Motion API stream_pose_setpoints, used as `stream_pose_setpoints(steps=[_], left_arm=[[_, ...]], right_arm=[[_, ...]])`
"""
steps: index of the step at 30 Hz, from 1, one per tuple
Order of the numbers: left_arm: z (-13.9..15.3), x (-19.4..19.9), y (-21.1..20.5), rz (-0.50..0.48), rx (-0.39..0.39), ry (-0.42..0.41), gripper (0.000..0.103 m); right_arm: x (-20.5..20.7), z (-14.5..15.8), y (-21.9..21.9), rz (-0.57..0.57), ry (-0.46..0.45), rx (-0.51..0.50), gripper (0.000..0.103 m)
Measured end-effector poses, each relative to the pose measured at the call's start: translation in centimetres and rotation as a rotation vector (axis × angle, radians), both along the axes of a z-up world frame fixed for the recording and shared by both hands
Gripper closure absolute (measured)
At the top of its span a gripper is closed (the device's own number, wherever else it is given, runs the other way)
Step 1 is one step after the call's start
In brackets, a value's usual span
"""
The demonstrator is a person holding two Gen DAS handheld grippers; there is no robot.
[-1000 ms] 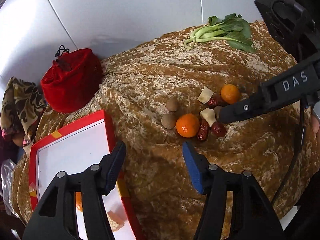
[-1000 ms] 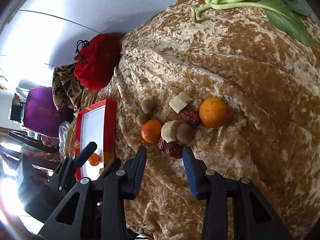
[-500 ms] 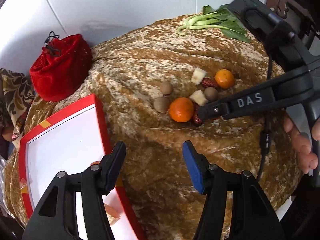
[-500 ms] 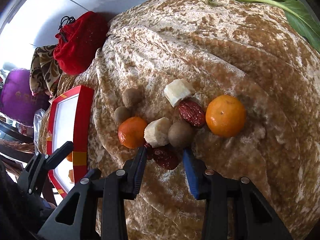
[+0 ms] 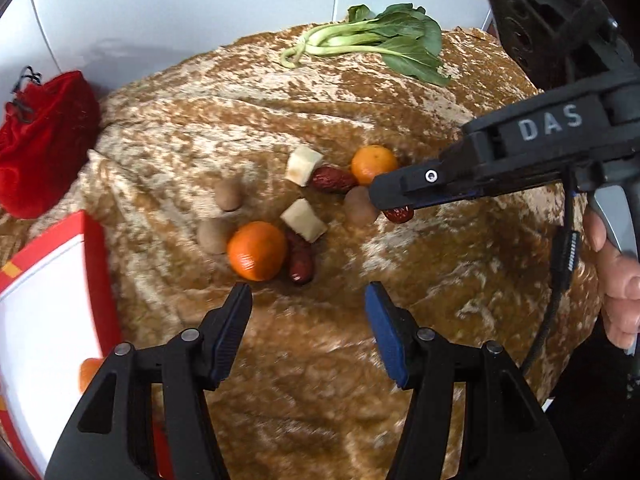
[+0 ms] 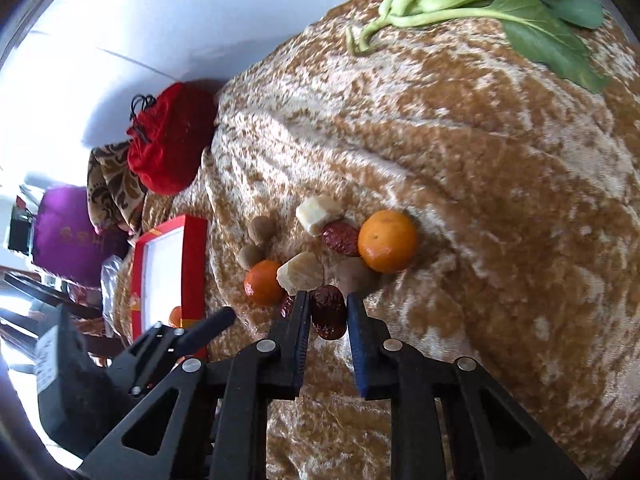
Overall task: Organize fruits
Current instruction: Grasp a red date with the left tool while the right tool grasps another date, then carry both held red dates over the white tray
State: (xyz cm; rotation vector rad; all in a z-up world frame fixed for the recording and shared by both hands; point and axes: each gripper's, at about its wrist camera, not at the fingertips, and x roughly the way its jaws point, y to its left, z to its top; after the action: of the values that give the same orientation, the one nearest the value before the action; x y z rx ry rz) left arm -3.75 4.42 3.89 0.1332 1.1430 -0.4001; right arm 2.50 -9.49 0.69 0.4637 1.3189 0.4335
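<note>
On the brown velvet cloth lies a pile of two tangerines (image 5: pixel 257 251) (image 5: pixel 374 164), pale cubes (image 5: pixel 304 220), brown longans (image 5: pixel 228 196) and red dates (image 5: pixel 334 180). My right gripper (image 6: pixel 327 298) is shut on one red date (image 6: pixel 329 314) at the pile's near edge, its pads pressing both sides. The left wrist view shows that date (image 5: pixel 400 214) under the right gripper's tips (image 5: pixel 380 196). My left gripper (image 5: pixel 308 290) stands open with nothing between its fingers, just short of the nearer tangerine. A red-rimmed white tray (image 5: pixel 96 264) at the left holds a tangerine (image 5: pixel 90 372).
A bunch of green bok choy (image 5: pixel 380 40) lies at the far edge of the cloth. A red drawstring pouch (image 5: pixel 40 140) sits at the back left by the white wall. A purple cushion (image 6: pixel 68 232) is beyond the tray. A person's hand (image 5: pixel 616 288) holds the right gripper's handle.
The right gripper's jaws have narrowed and closed on the red date. The left gripper has tilted down and come closer to the fruit pile, still open.
</note>
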Motion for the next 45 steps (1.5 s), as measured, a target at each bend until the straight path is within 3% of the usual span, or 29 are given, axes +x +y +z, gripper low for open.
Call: stream_pose_setpoints(steps=[4, 8, 15, 20, 27, 30, 35, 43, 45], left_arm=[[-0.8, 1.0, -0.6, 0.004, -0.025, 0.020, 0.045], [-1.3, 2.2, -0.6, 0.016, -0.057, 0.035, 0.052], [-1.5, 2.3, -0.7, -0.024, -0.034, 0.028, 0.068], [-2.0, 2.3, -1.0, -0.038, -0.001, 0.021, 0.072], [-2.0, 2.5, -0.7, -0.008, -0.023, 0.021, 0.082], [-2.0, 2.6, -0.6, 0.000, -0.027, 0.020, 0.082], [-2.2, 2.4, -0.6, -0.012, -0.014, 0.004, 0.082], [-2.3, 2.1, -0.5, -0.001, 0.040, 0.011, 0.082], [-2.3, 2.0, -0.3, -0.004, 0.039, 0.013, 0.082]], right_arm=[[0.1, -0.1, -0.9, -0.016, 0.020, 0.018, 0.084], [0.1, 0.0, -1.5, -0.022, 0.025, 0.033, 0.084], [0.1, 0.3, -1.1, 0.013, 0.024, 0.052, 0.084], [0.3, -0.4, -0.1, 0.027, 0.051, 0.069, 0.081], [0.4, -0.9, -0.3, 0.006, 0.056, 0.041, 0.081], [0.6, -0.9, -0.7, -0.006, 0.067, 0.050, 0.073], [0.8, -1.7, -0.1, 0.002, 0.078, 0.010, 0.070], [0.4, -2.5, 1.7, 0.055, 0.051, -0.074, 0.073], [0.3, -2.3, 1.8, 0.061, 0.044, -0.086, 0.080]])
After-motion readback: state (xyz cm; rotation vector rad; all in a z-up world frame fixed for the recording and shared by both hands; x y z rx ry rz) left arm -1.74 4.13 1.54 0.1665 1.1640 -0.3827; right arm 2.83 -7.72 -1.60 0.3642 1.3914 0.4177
